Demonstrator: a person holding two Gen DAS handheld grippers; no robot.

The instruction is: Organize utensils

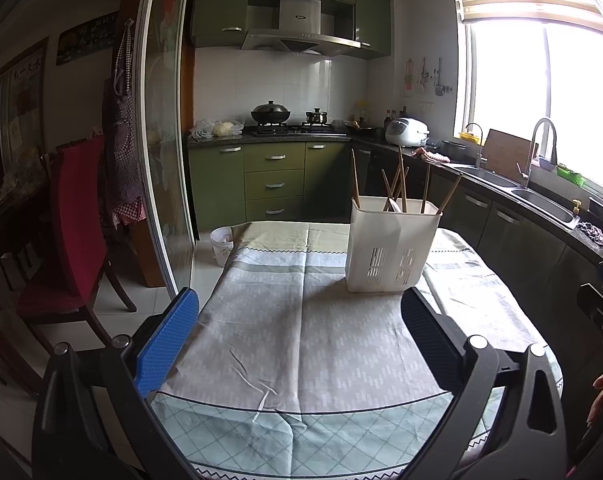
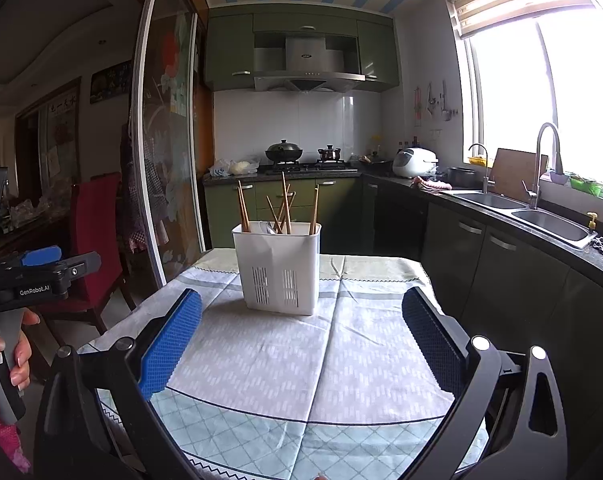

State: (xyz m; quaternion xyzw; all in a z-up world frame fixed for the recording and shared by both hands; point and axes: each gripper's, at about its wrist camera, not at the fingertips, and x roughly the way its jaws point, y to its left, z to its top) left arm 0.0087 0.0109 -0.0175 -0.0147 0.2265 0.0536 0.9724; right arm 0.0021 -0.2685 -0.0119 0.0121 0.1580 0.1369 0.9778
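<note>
Several chopsticks point(image 2: 286, 208) upright in white holder point(image 2: 279, 268); tablecloth point(image 2: 261, 360) bare.

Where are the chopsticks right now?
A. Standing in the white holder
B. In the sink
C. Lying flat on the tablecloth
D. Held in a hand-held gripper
A. The chopsticks stick up out of the white holder on the table, and both hand-held grippers, left and right, are open with nothing between their fingers.
</note>
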